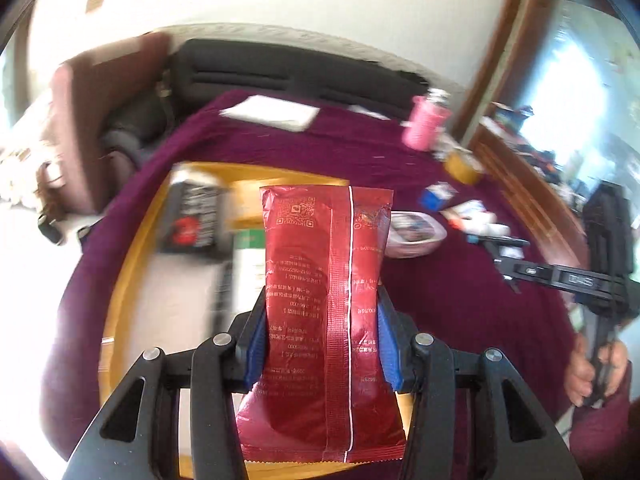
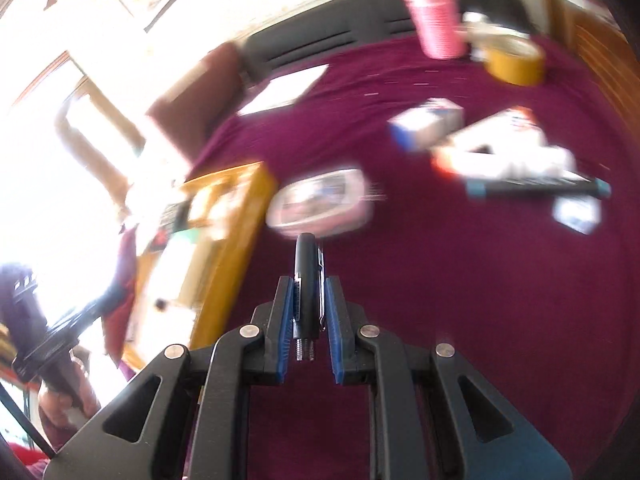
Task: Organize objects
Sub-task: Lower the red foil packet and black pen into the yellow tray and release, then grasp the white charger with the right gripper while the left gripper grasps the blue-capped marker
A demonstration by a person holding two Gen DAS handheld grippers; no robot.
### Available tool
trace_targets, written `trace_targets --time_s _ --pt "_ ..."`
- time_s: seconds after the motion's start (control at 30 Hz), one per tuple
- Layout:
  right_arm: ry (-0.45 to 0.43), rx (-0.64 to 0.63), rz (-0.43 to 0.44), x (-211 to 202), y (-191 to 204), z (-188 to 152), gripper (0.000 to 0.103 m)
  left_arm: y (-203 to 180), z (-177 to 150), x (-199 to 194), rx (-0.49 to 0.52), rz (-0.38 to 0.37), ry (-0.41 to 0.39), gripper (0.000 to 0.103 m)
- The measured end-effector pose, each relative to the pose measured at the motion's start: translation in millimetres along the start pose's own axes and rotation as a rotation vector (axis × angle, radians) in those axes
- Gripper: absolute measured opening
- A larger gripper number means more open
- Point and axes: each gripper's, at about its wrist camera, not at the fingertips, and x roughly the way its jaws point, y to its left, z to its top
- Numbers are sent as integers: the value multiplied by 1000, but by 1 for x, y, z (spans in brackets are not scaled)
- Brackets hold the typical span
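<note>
In the left wrist view we see the left gripper [image 1: 320, 320] clamped on a glossy red foil snack packet [image 1: 326, 312], its blue pads [image 1: 256, 344] pressing the packet's two side edges near mid-height; the packet is carried in the air above a yellow wooden tray [image 1: 132, 240] that already holds a black printed pouch [image 1: 191, 218] and a green and white box [image 1: 248, 264]. We judge the packet light, soft and slippery: it buckles under side pressure, so we recommend a moderate grip low on the body or on a crimped seam. In the right wrist view the right gripper [image 2: 308, 300] is closed on a slim black pen-like tool with a metal clip [image 2: 307, 280], held upright between the pads above the cloth. We judge this item rigid, light and smooth, best gripped across its barrel. The work surface is a table covered in a dark magenta cloth [image 2: 460, 300], soft and slightly yielding. On it lie a pale oval container [image 2: 320, 204], a pink ribbed cup [image 2: 436, 24], a roll of yellow tape [image 2: 516, 60], a small blue and white box [image 2: 428, 124] and white papers [image 2: 288, 88]. Behind the table stand a dark sofa [image 1: 288, 72], white walls and wooden window frames. Both views are motion-blurred.
</note>
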Motion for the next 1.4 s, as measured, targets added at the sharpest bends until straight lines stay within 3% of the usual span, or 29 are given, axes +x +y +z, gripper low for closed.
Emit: trace_targets --time_s 0.13,0.3,0.5,0.7,0.87,0.97,1.0,1.07,1.13,1.23,1.4 --pt "68 -3 105 40 42 3 14 55 1 18 -72 94 49 41" --pt "135 -13 144 90 89 13 14 91 -6 42 -118 128 101 41" --pt "167 28 39 142 112 27 14 93 -7 51 -137 118 111 42" --pt "179 -21 -84 170 126 31 14 98 -8 44 -159 81 83 48" --pt "174 -33 -119 169 128 27 14 97 -9 34 -158 80 61 54" --pt "112 -38 -106 144 122 33 16 91 -11 16 -147 60 22 54" --pt "71 -49 -112 132 122 32 20 88 -11 10 -153 49 6 54" --pt "1 -62 -126 113 120 31 45 81 -13 -3 -167 28 -23 60" --pt "-77 -58 -140 94 114 29 54 72 -15 -15 -183 0 -59 60" --pt "-155 -31 -149 69 98 22 54 53 -13 -23 -198 -54 -79 60" --pt "-159 -18 -172 41 66 9 54 -1 0 -31 -132 -140 -66 60"
